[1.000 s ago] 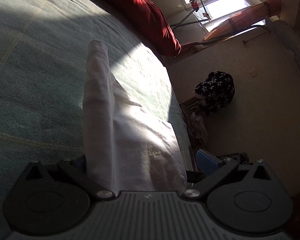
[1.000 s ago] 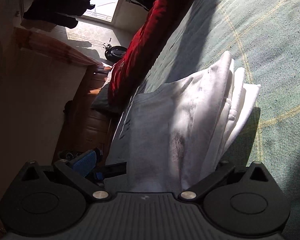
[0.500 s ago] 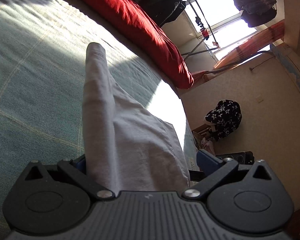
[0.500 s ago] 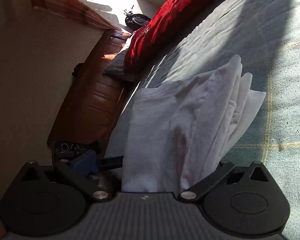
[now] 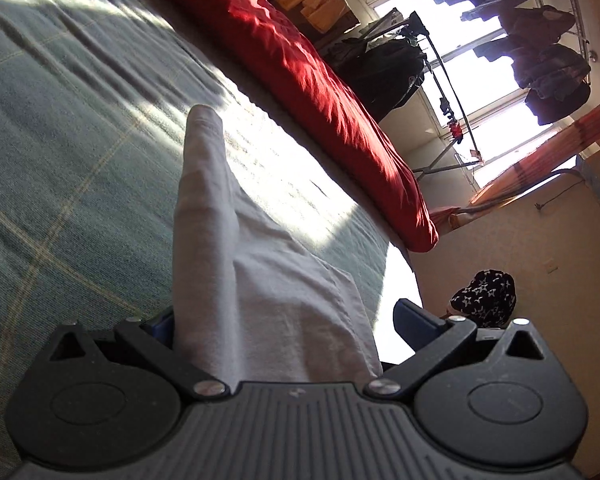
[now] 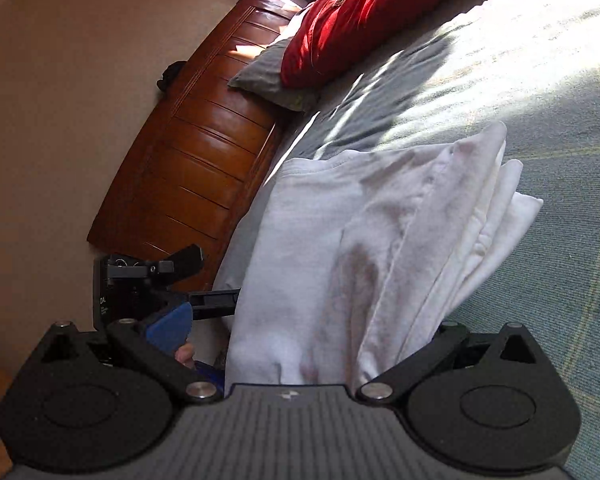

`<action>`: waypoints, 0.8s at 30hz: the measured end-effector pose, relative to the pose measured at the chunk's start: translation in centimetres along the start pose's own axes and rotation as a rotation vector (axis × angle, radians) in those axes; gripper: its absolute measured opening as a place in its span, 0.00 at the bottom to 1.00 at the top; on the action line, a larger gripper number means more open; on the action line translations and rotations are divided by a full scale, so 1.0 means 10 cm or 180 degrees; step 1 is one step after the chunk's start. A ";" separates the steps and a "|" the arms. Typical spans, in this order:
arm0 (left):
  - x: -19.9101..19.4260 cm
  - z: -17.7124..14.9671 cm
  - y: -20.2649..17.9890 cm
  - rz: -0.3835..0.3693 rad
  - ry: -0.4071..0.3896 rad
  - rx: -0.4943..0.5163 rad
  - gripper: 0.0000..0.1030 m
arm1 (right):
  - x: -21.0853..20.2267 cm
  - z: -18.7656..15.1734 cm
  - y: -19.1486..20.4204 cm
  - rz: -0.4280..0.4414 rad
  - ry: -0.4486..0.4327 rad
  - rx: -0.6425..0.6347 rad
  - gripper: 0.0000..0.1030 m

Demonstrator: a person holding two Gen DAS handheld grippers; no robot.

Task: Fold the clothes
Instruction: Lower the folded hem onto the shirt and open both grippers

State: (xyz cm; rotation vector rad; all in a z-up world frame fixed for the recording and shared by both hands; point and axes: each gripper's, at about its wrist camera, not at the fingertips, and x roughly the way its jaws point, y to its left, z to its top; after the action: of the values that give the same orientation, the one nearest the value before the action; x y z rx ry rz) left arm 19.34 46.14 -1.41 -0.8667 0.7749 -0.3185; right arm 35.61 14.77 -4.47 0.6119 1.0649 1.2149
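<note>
**Now both claws carry the shirt over the bed**

Right now I have the white cotton garment (image 5: pixel 260 280), already doubled into several layers, hanging between my two tools above the grey-green checked bedspread (image 5: pixel 60 160). My left claw (image 5: pixel 288 320) has cloth filling the space between its blue pads (image 5: pixel 414 316); the pads sit wide of each other, yet the fabric rises from behind them, so I cannot tell whether it is truly pinching. The right claw (image 6: pixel 300 340) looks the same: its blue pad (image 6: pixel 168 324) stands well left of the bundled white cloth (image 6: pixel 380 240), and the grip point is hidden.

I judge the garment is lifted by one edge so its free end trails toward the bedspread, letting gravity straighten the layers before the next fold. A long red bolster (image 5: pixel 320 80) lies along the far side, well apart, and a wooden headboard (image 6: pixel 204 152) stands beyond the mattress edge.
</note>
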 end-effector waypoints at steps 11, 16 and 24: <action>-0.26 0.46 0.51 0.0283 -0.0287 -0.0026 0.99 | 0.98 0.04 0.31 -0.0125 0.0193 -0.0466 1.00; -0.23 0.53 0.84 0.0444 -0.0354 -0.0186 0.99 | 1.29 -0.06 0.33 -0.0200 0.0282 -0.0602 1.00; -0.48 0.44 1.10 0.0876 -0.0636 -0.0305 0.99 | 1.26 -0.25 -0.01 -0.0204 0.0429 -0.0425 1.00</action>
State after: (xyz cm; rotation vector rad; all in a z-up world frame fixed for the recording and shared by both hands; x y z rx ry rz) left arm 18.70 58.09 -5.92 -0.8546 0.7164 0.0489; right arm 33.24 26.32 -9.64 0.3947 1.0974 1.2736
